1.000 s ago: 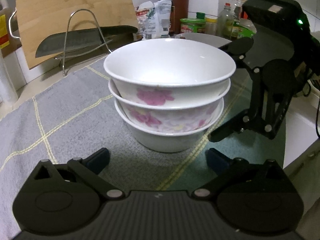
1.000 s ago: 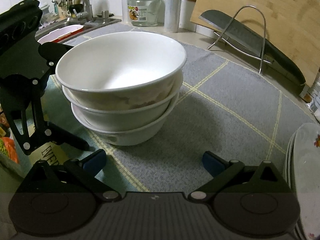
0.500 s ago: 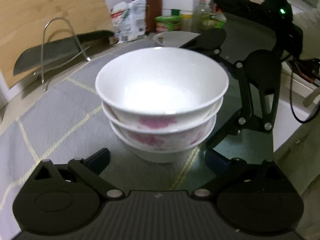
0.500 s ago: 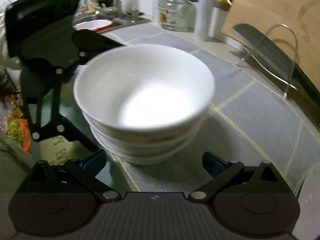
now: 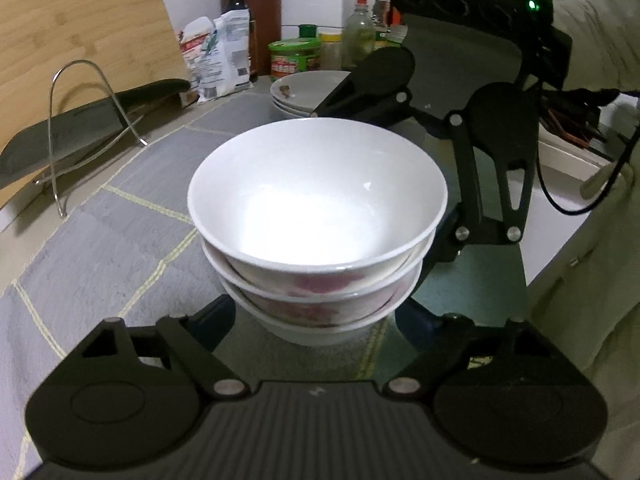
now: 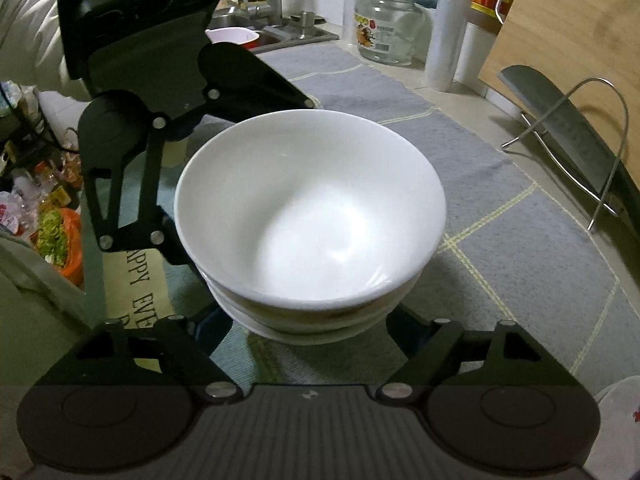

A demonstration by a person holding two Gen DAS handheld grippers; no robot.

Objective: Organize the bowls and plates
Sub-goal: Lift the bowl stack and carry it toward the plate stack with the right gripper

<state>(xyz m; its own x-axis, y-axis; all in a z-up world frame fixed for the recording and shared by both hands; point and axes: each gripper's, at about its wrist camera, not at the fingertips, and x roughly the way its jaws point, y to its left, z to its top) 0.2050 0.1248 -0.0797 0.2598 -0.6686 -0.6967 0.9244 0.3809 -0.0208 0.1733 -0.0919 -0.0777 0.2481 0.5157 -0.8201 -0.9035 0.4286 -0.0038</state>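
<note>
A stack of three white bowls with pink flowers (image 5: 316,216) stands on the grey mat; it also shows in the right wrist view (image 6: 310,216). My left gripper (image 5: 316,322) is open, its fingers either side of the stack's base. My right gripper (image 6: 310,322) is open too, straddling the stack from the opposite side. Each gripper shows in the other's view, behind the bowls. A stack of white plates (image 5: 308,92) sits at the back; its edge also shows at the right wrist view's lower right corner (image 6: 624,412).
A wire rack (image 5: 92,128) holding a cleaver leans by a wooden cutting board (image 5: 80,40). Bottles, a green-lidded jar (image 5: 295,58) and a bag stand at the back. A glass jar (image 6: 386,24) and a sink (image 6: 256,36) lie beyond. The counter edge is close.
Both grippers have moved in and risen, looking down into the bowls. Their fingers now straddle the base of the stack. The bowls have not moved.
</note>
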